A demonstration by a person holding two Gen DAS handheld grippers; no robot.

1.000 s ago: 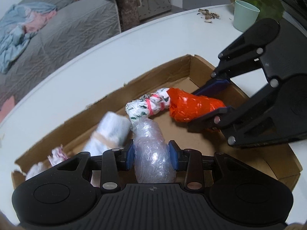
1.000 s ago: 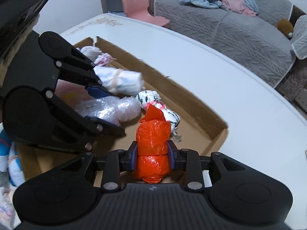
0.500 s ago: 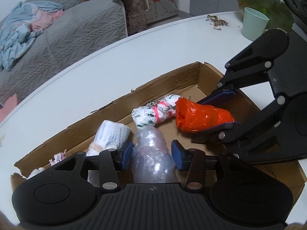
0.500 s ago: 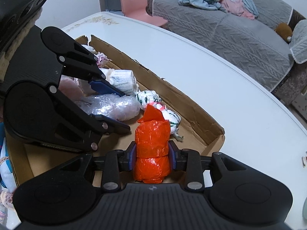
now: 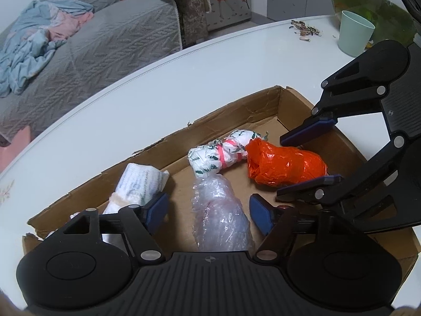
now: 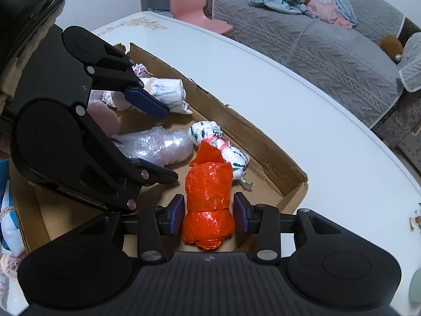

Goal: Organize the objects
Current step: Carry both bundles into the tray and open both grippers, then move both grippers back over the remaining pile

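1. The left tongs (image 5: 209,212) point steeply down into a shallow cardboard box (image 5: 236,113). Their jaws are opening, with clear gaps on both sides of the clear bubble-wrap bundle (image 5: 221,216) that lies between the blue pads (image 5: 156,209).
2. The right tongs (image 6: 208,212) also point down into the box, and their jaws are opening too. The orange plastic bundle (image 6: 208,200) lies between them on the box floor, with a narrow gap at each pad, so nothing is gripped.
3. In the left wrist view the right tongs reach in from the right, one finger above the orange bundle and one below it.
4. Just beyond both bundles lies a white bundle with a green print (image 5: 223,152), tied with pink bands. It touches the tip of the orange bundle and sits close to the far end of the bubble-wrap bundle.
5. To the left in the left wrist view, a white rolled bundle (image 5: 139,181) rests against the far wall of the box.
6. The box sits on a white desk (image 5: 184,79).
7. Farther back on the desk stands a pale green cup (image 5: 355,33), with some small dark scraps (image 5: 305,29) near it.
8. Beyond the desk is a grey sofa (image 5: 105,42) with crumpled blue and pink cloth (image 5: 39,34) on it.
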